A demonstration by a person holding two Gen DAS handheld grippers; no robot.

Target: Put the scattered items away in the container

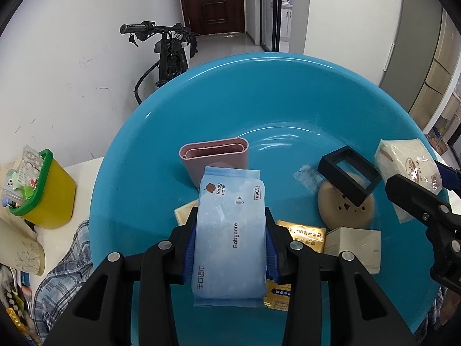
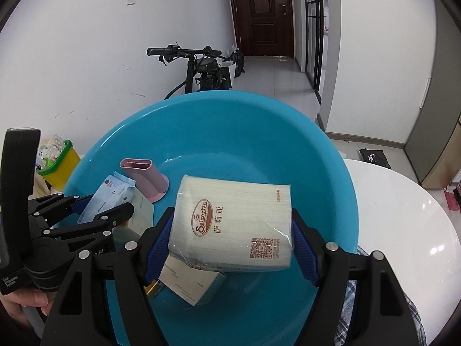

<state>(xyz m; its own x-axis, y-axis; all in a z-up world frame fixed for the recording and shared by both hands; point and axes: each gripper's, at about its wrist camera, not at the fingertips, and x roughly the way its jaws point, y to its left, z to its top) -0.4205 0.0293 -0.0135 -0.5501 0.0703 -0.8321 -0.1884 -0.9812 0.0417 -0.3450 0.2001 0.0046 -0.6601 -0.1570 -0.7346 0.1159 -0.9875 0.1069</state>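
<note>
White table (image 2: pixel 409 201) carries one blue basin (image 1: pixel 230 92), already stocked: pink holder (image 1: pixel 214 155), black frame (image 1: pixel 350 171), boxes. My left fingers (image 1: pixel 230 242) pinch the wet-wipe pack (image 1: pixel 230 236); my right fingers (image 2: pixel 230 248) pinch the napkin pack (image 2: pixel 233 225). Both hang over the basin. Release low, onto bare floor mid-basin. Rim lies well clear; keep my two grippers apart.
</note>
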